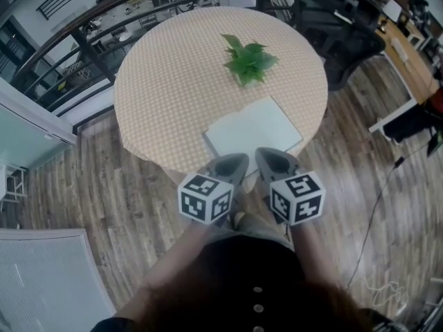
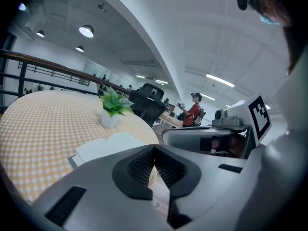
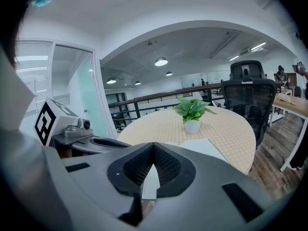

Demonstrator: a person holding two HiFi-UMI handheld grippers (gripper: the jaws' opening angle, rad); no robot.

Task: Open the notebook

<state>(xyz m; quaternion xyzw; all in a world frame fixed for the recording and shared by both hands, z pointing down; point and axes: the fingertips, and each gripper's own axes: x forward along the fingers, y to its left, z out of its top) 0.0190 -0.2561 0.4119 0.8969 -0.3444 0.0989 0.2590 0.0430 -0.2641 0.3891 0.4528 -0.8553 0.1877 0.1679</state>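
A white notebook (image 1: 252,130) lies flat and closed on the round checked table (image 1: 173,81), near its front edge. My left gripper (image 1: 239,160) and right gripper (image 1: 266,155) hang side by side just short of that edge, pointing at the notebook without touching it. Both are shut with nothing between the pads. In the left gripper view the notebook (image 2: 103,146) sits beyond the closed left gripper (image 2: 154,150). From the right gripper view, the notebook (image 3: 204,147) lies just past the closed right gripper (image 3: 154,147).
A small potted plant (image 1: 248,61) stands on the table behind the notebook. A black office chair (image 1: 346,40) is at the far right of the table, a dark railing (image 1: 83,26) runs behind it. A person (image 2: 192,112) stands far off. Wooden floor surrounds the table.
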